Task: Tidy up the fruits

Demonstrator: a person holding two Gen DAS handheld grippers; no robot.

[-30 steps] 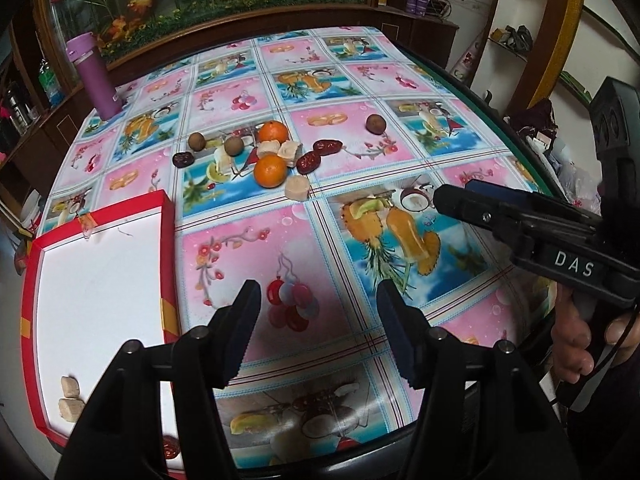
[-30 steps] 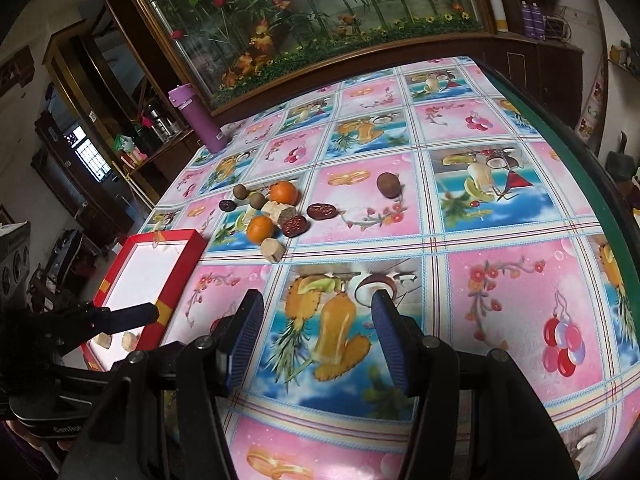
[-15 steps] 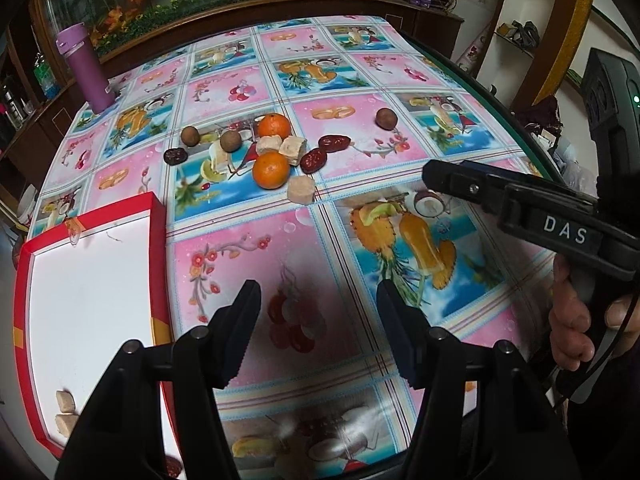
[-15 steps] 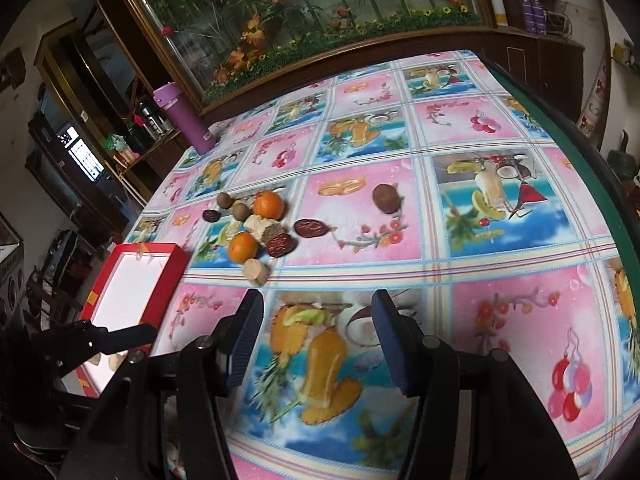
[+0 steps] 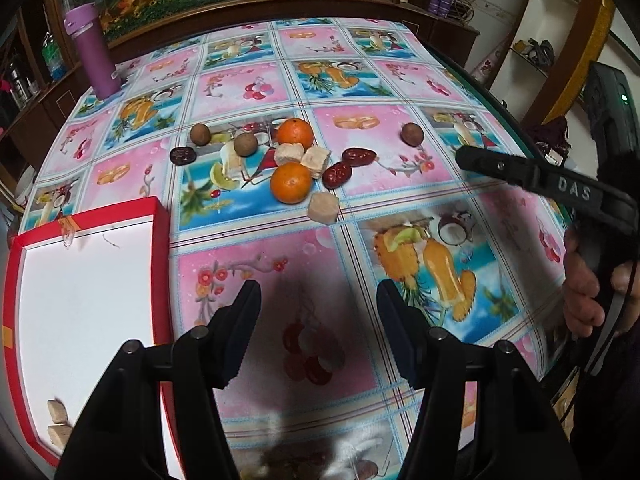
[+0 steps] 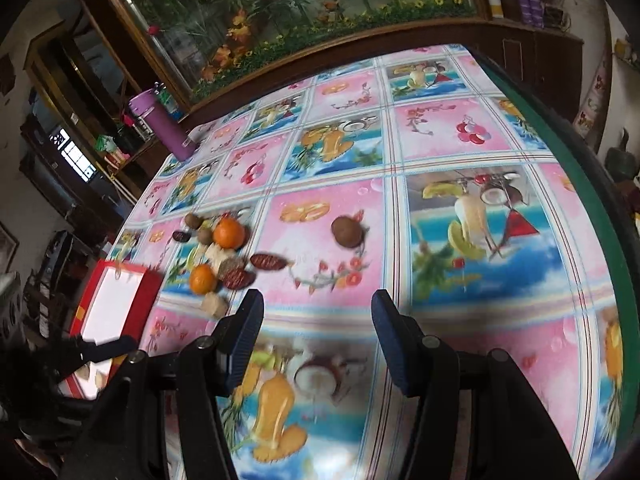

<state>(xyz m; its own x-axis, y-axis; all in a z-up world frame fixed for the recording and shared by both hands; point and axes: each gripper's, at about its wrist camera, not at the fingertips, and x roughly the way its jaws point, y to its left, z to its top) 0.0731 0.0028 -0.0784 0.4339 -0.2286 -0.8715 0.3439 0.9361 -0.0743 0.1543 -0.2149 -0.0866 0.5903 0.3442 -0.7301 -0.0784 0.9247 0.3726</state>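
A cluster of fruit lies mid-table: two oranges (image 5: pixel 291 182) (image 5: pixel 295 133), red dates (image 5: pixel 337 174), round brown fruits (image 5: pixel 245 144) and pale beige chunks (image 5: pixel 323 207). One brown fruit (image 5: pixel 412 134) (image 6: pixel 347 232) sits apart to the right. A red-rimmed white tray (image 5: pixel 160 264) at the left holds two beige chunks (image 5: pixel 57 411) in its near corner. My left gripper (image 5: pixel 318 300) hovers open and empty over the cloth, short of the cluster. My right gripper (image 6: pixel 317 308) is open and empty too, with the cluster to its left; in the left wrist view one of its fingers (image 5: pixel 520 168) shows at the right, held by a hand.
A purple bottle (image 5: pixel 94 56) stands at the far left corner of the table. The round table's green edge (image 6: pixel 592 168) curves along the right. A wooden ledge with artificial flowers (image 6: pixel 320 20) runs behind the table. Shelves stand at the far right.
Both grippers have moved forward over the table toward the fruit cluster, which now looks nearer and larger. Their jaws have kept the same width. No fruit has moved.
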